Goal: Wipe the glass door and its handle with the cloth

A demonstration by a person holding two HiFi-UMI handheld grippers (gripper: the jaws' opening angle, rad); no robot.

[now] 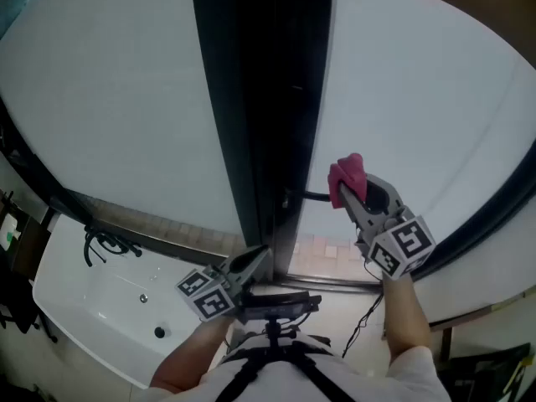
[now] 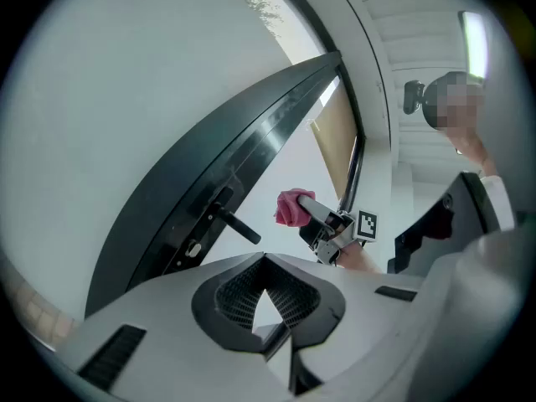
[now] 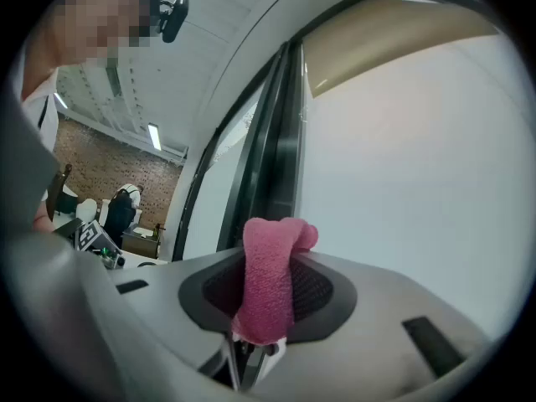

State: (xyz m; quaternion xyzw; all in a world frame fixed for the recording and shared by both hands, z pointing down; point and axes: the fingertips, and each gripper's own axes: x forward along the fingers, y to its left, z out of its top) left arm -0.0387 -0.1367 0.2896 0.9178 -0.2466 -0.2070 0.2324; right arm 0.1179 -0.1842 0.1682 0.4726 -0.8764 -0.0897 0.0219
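**Pink cloth held up beside the door handle**

The right gripper [image 1: 345,189] was clamped on a folded pink terry cloth [image 1: 347,171], its jaws pressed against both sides of the fabric so that a rounded wad stood out past the tips. In the right gripper view the same cloth [image 3: 268,281] filled the gap between the jaws of the right gripper [image 3: 268,262] from base to tip.

The cloth was raised in front of the frosted white glass door [image 1: 419,99], just to the right of the black lever handle [image 1: 311,196] that stuck out from the dark door frame [image 1: 260,99]. The left gripper view showed the cloth [image 2: 291,208] near the free end of the handle [image 2: 237,224] but apart from it. Whether the cloth touched the glass could not be told.

The left gripper [image 1: 251,262] was held lower, near the foot of the frame. Its jaws met at the tips and had nothing between them [image 2: 265,256].
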